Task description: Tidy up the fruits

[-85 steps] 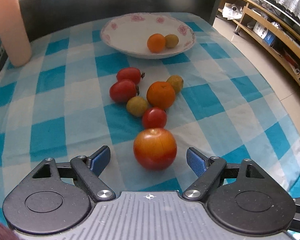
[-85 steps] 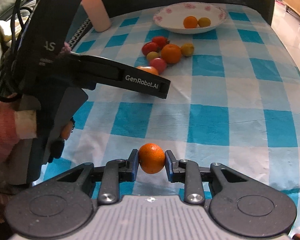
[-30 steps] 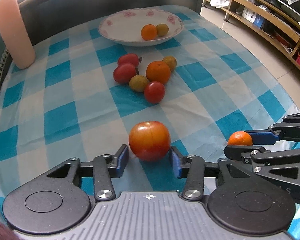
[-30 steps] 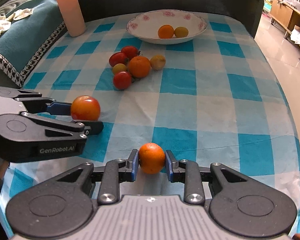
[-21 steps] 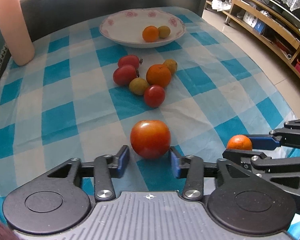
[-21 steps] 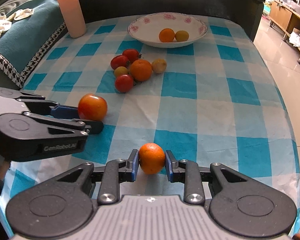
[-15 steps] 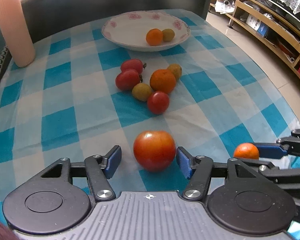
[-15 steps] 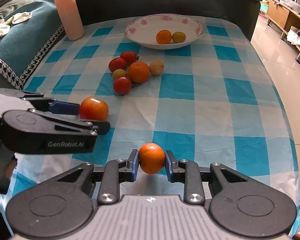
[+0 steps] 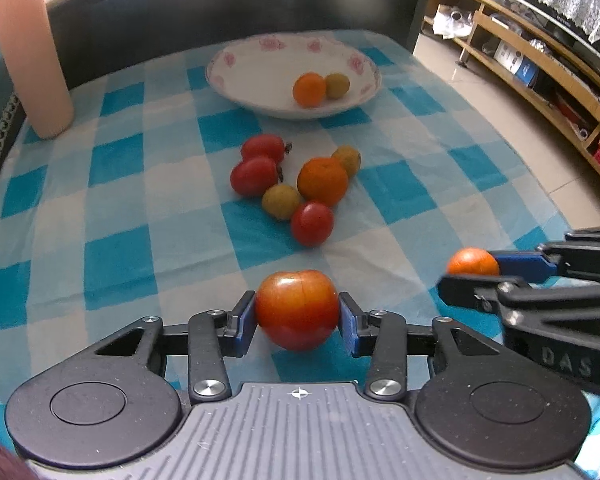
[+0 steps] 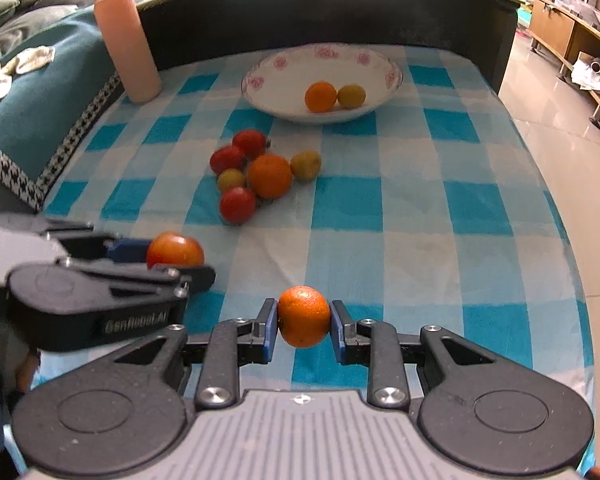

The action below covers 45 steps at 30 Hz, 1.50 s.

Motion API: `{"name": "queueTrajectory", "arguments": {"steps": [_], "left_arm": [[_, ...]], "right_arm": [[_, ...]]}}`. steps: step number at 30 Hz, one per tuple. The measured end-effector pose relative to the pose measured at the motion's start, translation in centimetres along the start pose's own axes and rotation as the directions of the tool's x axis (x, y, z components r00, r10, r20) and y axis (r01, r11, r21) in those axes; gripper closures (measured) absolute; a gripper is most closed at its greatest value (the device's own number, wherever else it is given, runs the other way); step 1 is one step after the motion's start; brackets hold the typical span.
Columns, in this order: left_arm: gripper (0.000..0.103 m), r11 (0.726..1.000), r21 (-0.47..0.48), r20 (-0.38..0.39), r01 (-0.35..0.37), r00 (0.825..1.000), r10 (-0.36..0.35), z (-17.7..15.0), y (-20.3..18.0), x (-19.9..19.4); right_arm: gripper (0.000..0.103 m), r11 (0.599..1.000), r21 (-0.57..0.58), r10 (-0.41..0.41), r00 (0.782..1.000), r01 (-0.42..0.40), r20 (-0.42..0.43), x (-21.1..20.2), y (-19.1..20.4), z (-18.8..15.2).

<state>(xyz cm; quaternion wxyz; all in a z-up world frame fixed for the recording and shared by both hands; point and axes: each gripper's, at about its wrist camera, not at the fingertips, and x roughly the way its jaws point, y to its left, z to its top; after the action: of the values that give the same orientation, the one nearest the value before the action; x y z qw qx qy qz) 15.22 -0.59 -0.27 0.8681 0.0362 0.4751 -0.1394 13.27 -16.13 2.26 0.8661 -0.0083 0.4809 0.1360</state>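
Observation:
My left gripper (image 9: 298, 322) is shut on a large red-orange tomato (image 9: 297, 309), held above the checked cloth; it also shows in the right wrist view (image 10: 175, 250). My right gripper (image 10: 304, 325) is shut on a small orange (image 10: 304, 316), which also shows in the left wrist view (image 9: 473, 262). A white floral bowl (image 9: 240, 80) at the far end holds an orange (image 9: 309, 89) and a yellow fruit (image 9: 337, 85). A cluster of several red, yellow and orange fruits (image 9: 322, 181) lies on the cloth between the bowl and both grippers.
A tall pink cylinder (image 9: 32, 60) stands at the far left of the table. A dark raised rim (image 9: 220, 12) runs behind the bowl. The table edge drops to the floor on the right, with wooden shelves (image 9: 540, 56) beyond. A teal cushion (image 10: 40, 92) lies left.
My left gripper opened briefly around the tomato half a second ago and is shut on it again. Both grippers have moved forward toward the fruit cluster and bowl. The right gripper kept its orange.

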Motion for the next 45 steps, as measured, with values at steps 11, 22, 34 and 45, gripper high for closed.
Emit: {"name": "queueTrajectory", "arguments": {"steps": [11, 22, 34, 45], "left_arm": [[0.053, 0.998, -0.058, 0.078, 0.002, 0.997, 0.003, 4.6, 0.9, -0.5], [0.054, 0.995, -0.092, 0.105, -0.024, 0.994, 0.033, 9.9, 2.1, 2.2], [0.054, 0.994, -0.102, 0.096, -0.032, 0.995, 0.042, 12.9, 2.9, 5.4], [0.051, 0.991, -0.13, 0.099, -0.033, 0.994, 0.046, 13.9, 3.4, 6.2]], "right_arm": [[0.062, 1.0, 0.025, 0.007, 0.998, -0.008, 0.055, 1.1, -0.8, 5.3], [0.062, 0.997, 0.069, 0.011, 0.995, -0.017, 0.098, 4.1, -2.8, 11.2], [0.062, 0.997, 0.077, -0.002, 0.994, -0.007, 0.108, 8.7, -4.9, 15.4], [0.061, 0.995, 0.102, 0.006, 0.992, -0.019, 0.122, 10.4, -5.9, 16.9]]}}
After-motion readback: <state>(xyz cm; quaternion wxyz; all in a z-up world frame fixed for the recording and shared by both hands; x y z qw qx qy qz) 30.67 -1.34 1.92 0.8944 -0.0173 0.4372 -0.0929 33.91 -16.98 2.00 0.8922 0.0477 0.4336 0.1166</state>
